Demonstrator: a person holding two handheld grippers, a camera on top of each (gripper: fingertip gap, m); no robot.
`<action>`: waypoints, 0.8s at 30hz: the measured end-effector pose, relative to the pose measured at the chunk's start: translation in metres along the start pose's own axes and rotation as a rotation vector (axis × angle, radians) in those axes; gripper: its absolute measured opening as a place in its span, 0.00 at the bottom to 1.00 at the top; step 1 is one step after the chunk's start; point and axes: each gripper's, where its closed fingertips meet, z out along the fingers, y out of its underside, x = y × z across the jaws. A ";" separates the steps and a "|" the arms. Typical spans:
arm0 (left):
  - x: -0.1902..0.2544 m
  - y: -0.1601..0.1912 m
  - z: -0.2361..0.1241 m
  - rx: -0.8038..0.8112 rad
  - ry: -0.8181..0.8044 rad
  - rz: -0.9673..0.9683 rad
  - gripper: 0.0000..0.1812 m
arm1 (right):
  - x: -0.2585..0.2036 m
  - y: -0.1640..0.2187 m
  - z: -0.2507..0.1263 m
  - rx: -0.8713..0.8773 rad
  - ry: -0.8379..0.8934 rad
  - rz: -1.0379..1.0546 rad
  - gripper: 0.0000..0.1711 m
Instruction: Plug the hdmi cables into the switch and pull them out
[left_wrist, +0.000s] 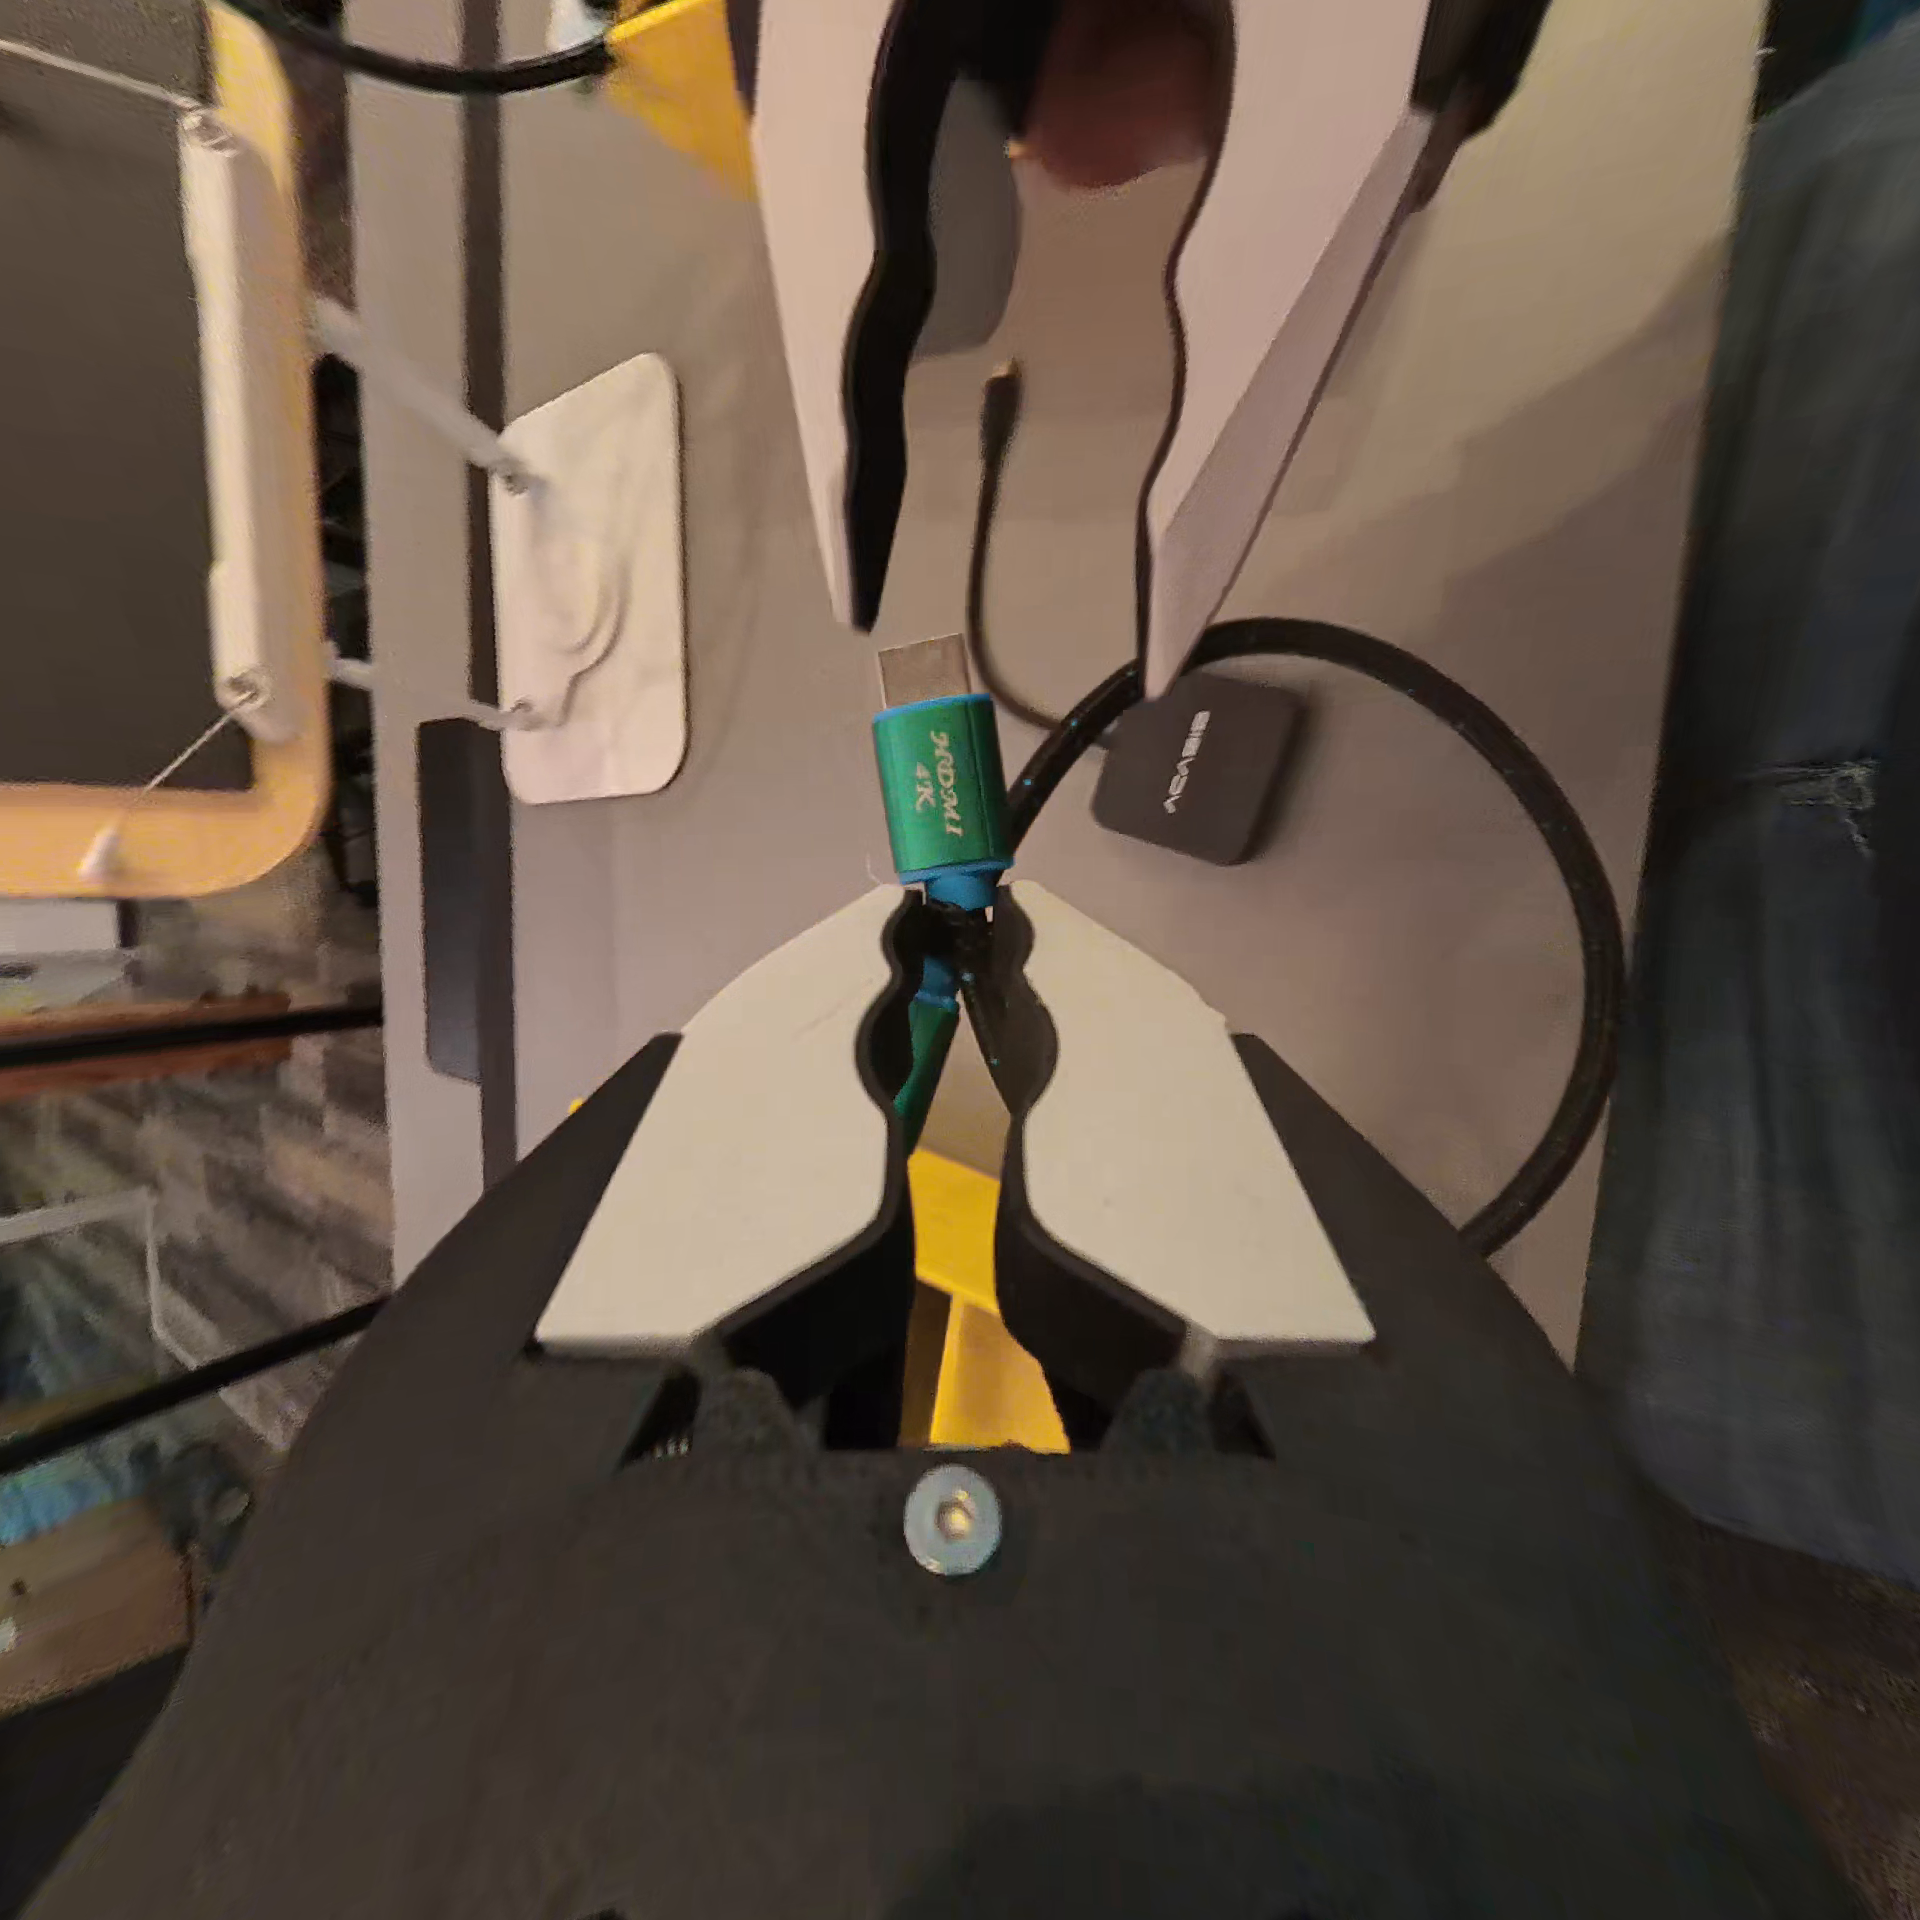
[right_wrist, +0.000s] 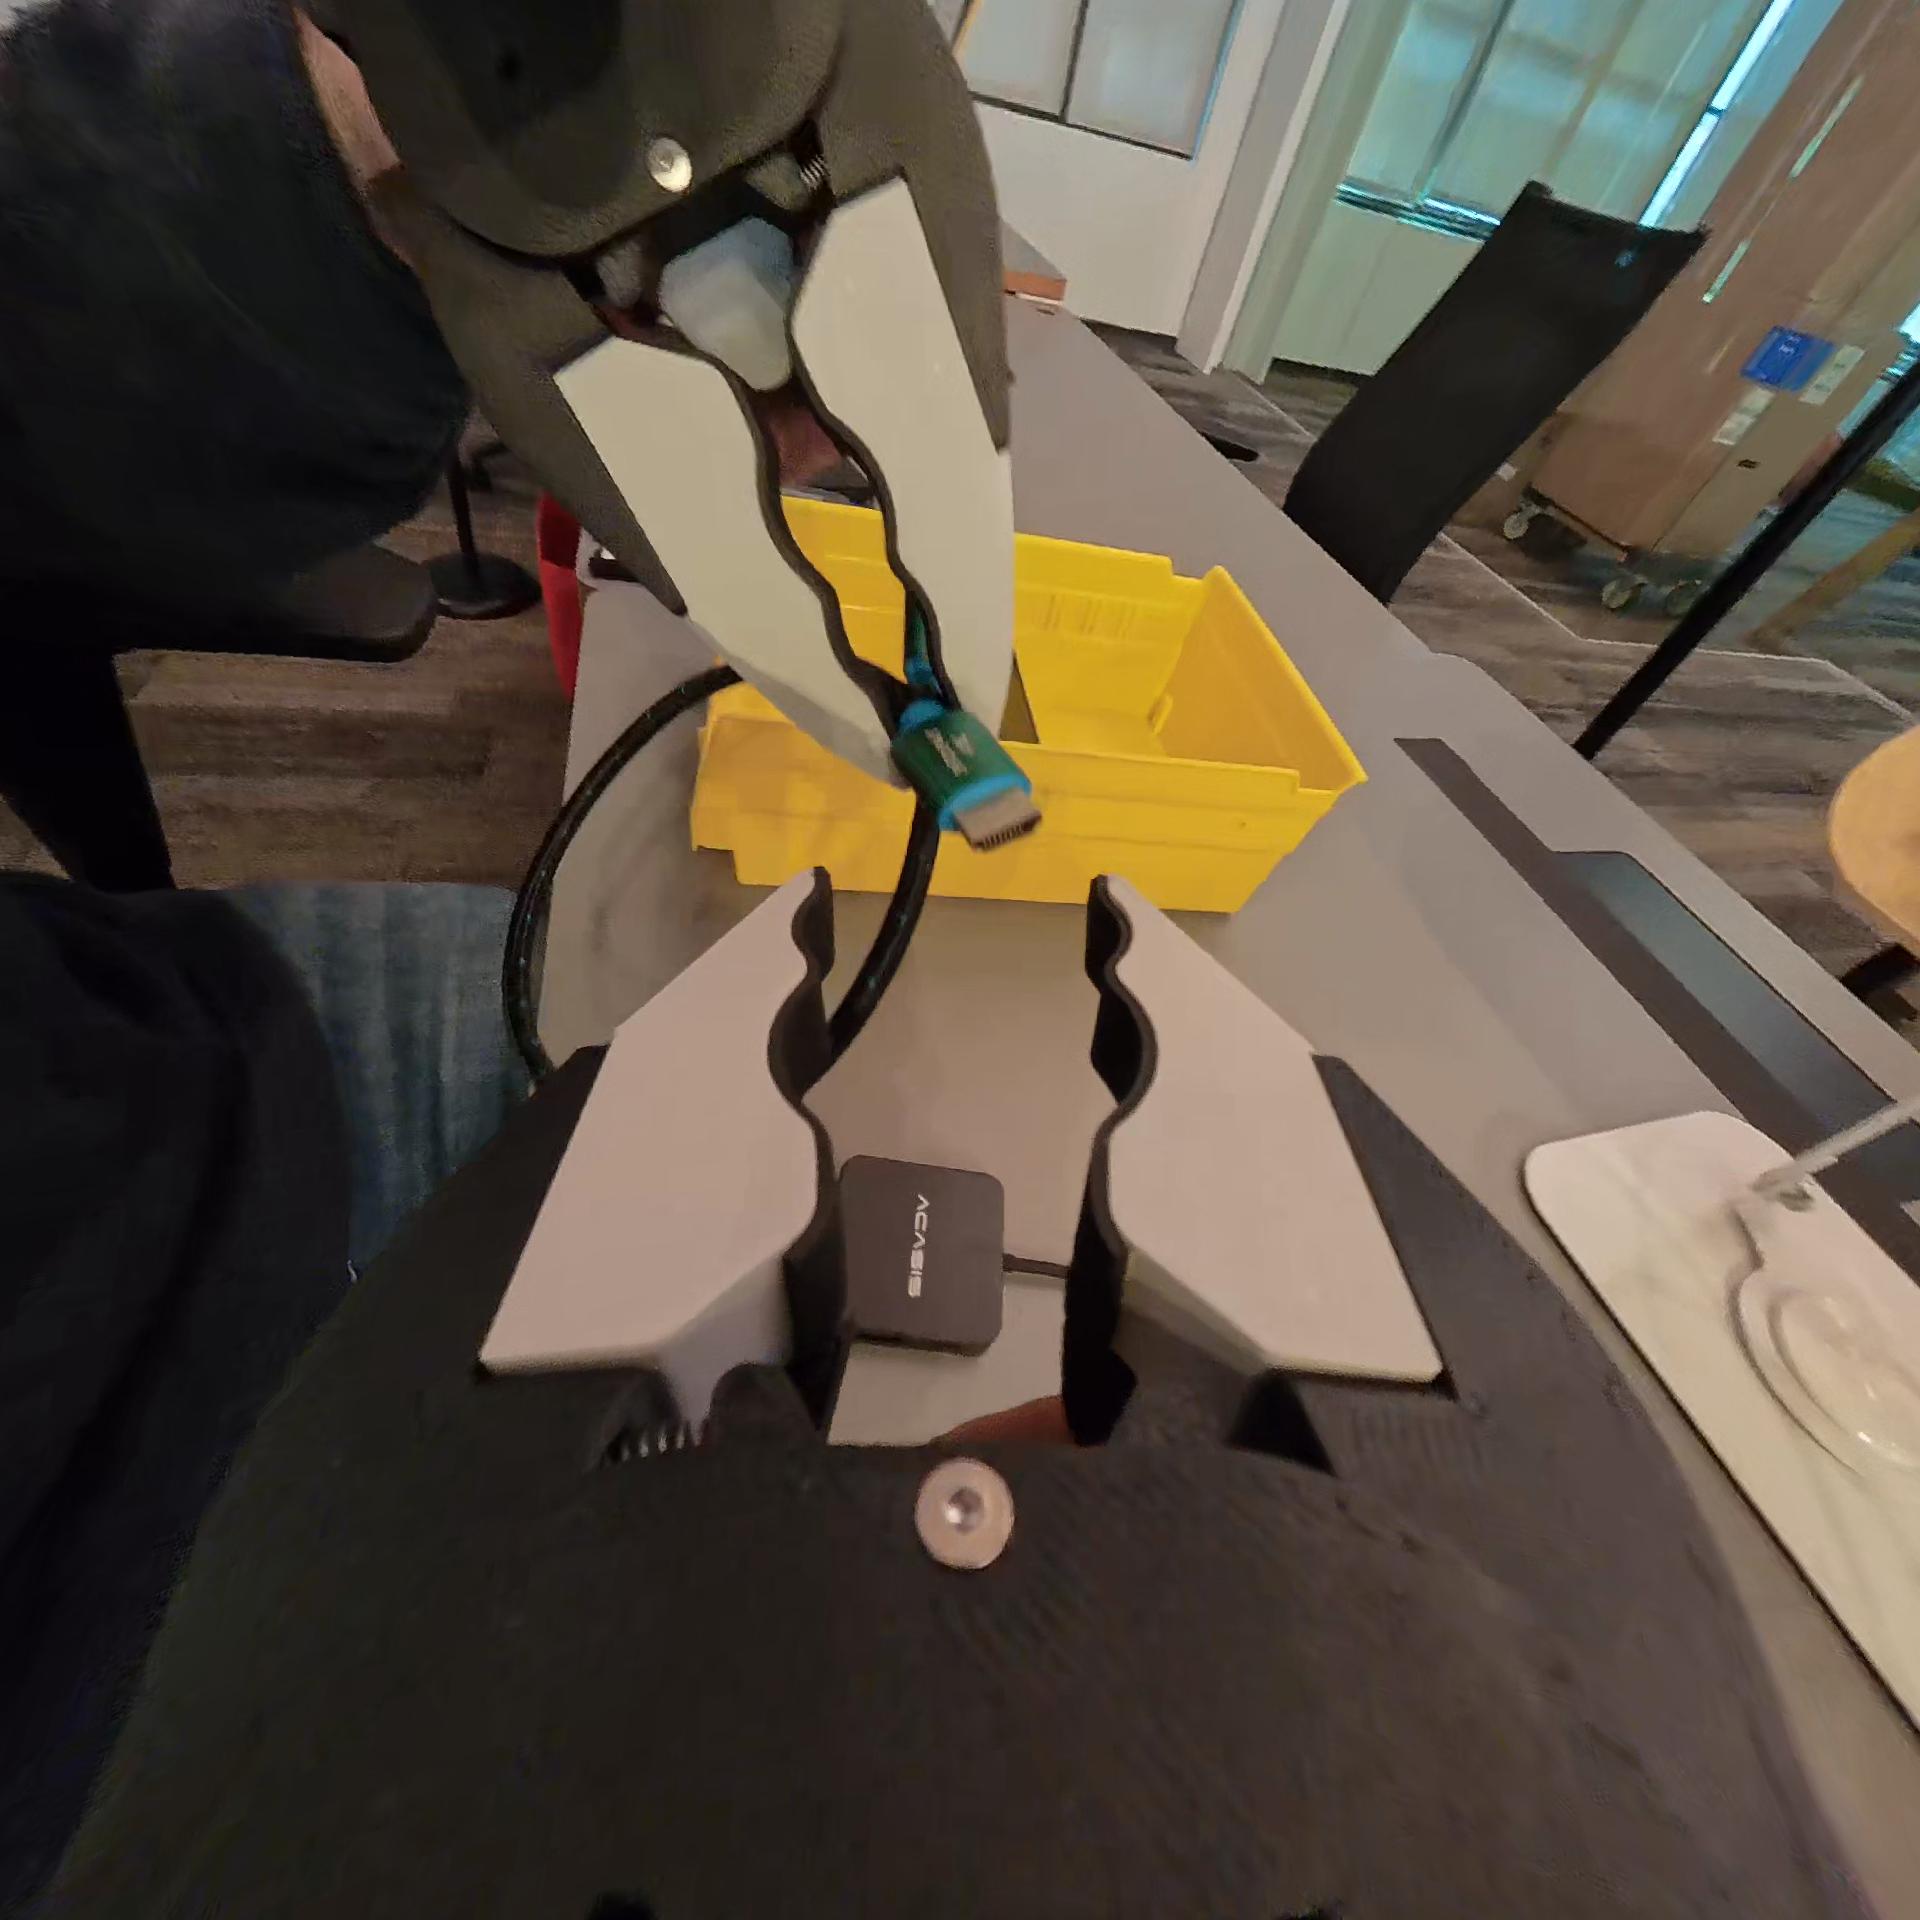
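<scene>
Left fingers (left_wrist: 951, 914) pinched on green HDMI plug's (left_wrist: 938, 795) cable; right fingers (right_wrist: 956, 904) apart, empty.

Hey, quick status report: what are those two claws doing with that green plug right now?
Left gripper shut on green plug's cable, plug in the air. Right gripper open above switch. Not plugged in yet. Black cable loops beside switch.

White lettering on green HDMI plug (left_wrist: 938, 795) and black switch (right_wrist: 922, 1254); perhaps blue wall sign (right_wrist: 1783, 357).
</scene>
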 end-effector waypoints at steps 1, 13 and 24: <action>0.005 -0.003 0.004 0.015 0.032 0.009 0.07 | -0.003 0.001 0.003 0.005 -0.012 0.004 0.26; 0.025 -0.007 0.021 0.105 0.160 -0.003 0.07 | -0.014 0.009 0.011 0.037 -0.141 0.096 0.11; -0.003 -0.013 -0.019 0.451 0.186 -0.432 0.36 | -0.007 -0.010 -0.002 0.280 -0.223 0.273 0.11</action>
